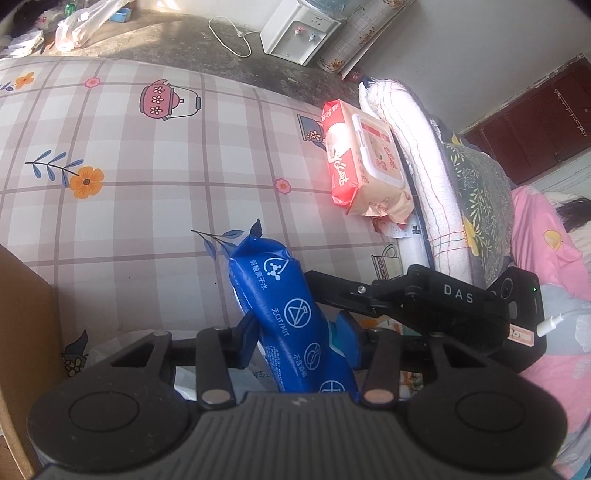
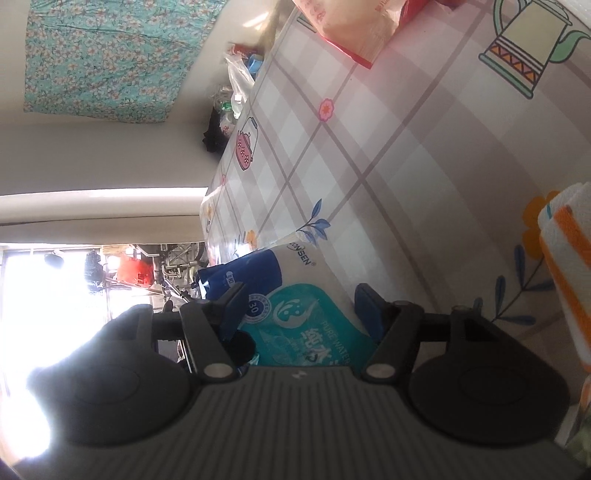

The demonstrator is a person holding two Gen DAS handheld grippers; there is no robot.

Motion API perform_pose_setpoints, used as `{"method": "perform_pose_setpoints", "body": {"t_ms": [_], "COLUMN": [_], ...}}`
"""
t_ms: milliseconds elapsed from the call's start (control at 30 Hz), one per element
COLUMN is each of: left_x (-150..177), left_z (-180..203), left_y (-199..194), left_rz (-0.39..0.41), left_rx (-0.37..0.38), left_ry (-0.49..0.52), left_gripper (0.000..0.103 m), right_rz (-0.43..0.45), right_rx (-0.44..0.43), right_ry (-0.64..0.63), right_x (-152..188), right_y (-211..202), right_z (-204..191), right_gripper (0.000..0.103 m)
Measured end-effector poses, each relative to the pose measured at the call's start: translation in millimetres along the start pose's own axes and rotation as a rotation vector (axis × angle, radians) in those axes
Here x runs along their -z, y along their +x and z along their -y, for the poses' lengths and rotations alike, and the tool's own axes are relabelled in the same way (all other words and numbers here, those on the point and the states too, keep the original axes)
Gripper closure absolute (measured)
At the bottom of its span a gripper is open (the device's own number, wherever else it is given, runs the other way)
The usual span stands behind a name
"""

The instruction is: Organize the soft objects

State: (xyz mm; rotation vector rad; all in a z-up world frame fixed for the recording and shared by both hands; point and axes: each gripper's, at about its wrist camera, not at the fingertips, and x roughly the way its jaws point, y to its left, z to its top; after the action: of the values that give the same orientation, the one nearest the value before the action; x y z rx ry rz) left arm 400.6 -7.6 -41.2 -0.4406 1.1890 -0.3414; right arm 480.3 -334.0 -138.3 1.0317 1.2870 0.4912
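Both grippers hold one blue wet-wipe pack (image 1: 284, 295) above the checked tablecloth (image 1: 129, 155). My left gripper (image 1: 295, 332) is shut on the pack's blue side. The right gripper's black body (image 1: 443, 302) reaches in from the right. In the right wrist view my right gripper (image 2: 301, 306) is shut on the same pack (image 2: 306, 295), with its teal lid label facing the camera. A red and cream wipe pack (image 1: 362, 158) lies flat further back on the cloth; it also shows in the right wrist view (image 2: 354, 26).
A rolled white towel (image 1: 413, 155) and a leaf-patterned cushion (image 1: 476, 192) lie right of the red pack. A cardboard box (image 1: 22, 332) stands at the left. An orange-striped towel (image 2: 565, 266) lies at the right. A water dispenser (image 1: 299, 29) stands on the floor beyond.
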Motion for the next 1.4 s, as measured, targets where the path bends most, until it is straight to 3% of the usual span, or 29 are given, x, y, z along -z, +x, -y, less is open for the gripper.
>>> {"method": "perform_pose_setpoints", "body": {"t_ms": [233, 500, 700, 967, 1167, 1267, 1400], "left_x": [22, 86, 147, 198, 202, 204, 203], "left_z": [19, 17, -21, -91, -132, -150, -182], "left_y": [-69, -181, -238, -266, -258, -237, -185], "left_rz": [0.085, 0.235, 0.32, 0.365, 0.333, 0.282, 0.084], "left_rx": [0.04, 0.05, 0.033, 0.03, 0.104, 0.115, 0.035], "left_ry": [0.051, 0.059, -0.014, -0.12, -0.144, -0.186, -0.252], "left_gripper": [0.057, 0.058, 0.059, 0.061, 0.061, 0.054, 0.053], "right_rz": [0.038, 0.0, -0.081, -0.157, -0.107, -0.071, -0.043], "right_rx": [-0.047, -0.147, -0.166, -0.139, -0.032, 0.007, 0.0], "right_ry": [-0.082, -0.216, -0.304, -0.347, -0.466, -0.519, -0.548], "right_x": [31, 113, 193, 272, 299, 301, 301], "right_y": [-50, -85, -63, -16, -1, -1, -12], "right_z": [-48, -112, -140, -147, -163, -161, -156], "right_gripper": [0.039, 0.039, 0.039, 0.039, 0.038, 0.038, 0.038]}}
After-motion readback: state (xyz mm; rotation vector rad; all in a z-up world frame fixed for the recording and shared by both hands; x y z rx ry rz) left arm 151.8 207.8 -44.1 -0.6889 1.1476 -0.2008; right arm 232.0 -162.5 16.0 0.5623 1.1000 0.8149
